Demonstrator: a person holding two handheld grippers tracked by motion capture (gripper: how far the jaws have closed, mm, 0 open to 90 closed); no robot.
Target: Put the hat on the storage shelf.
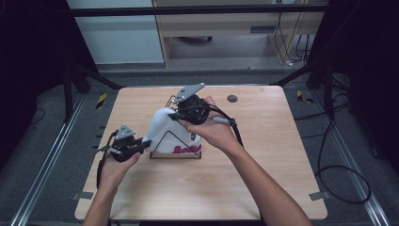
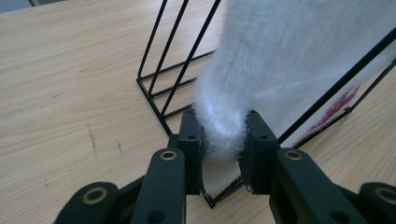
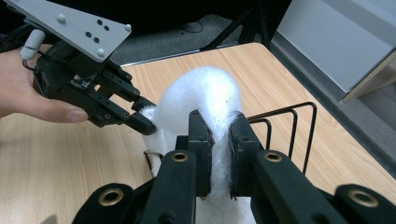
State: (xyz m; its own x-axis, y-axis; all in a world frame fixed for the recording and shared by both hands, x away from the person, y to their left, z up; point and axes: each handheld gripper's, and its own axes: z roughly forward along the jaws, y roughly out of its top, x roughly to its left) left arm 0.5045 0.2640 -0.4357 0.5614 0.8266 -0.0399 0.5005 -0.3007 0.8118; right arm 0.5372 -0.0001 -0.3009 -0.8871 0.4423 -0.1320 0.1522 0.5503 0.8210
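**Two grippers pinch one white fluffy pouch**

We see the left gripper (image 2: 223, 154) clamped on pouch (image 1: 165, 129) low corner, right gripper (image 3: 218, 154) clamped on its top edge. Pouch sits in black wire rack (image 1: 181, 153), mid table (image 1: 263, 179). Pink lettering (image 1: 187, 149), unreadable.

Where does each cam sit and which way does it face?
High view: above the person's side, looking forward and down on the table; both forearms, left tool and right tool on the white fluffy item.
Left gripper view: on the left tool, facing the item and wire rack.
Right gripper view: on the right tool, facing the left tool and a hand.
Shared: item, rack.
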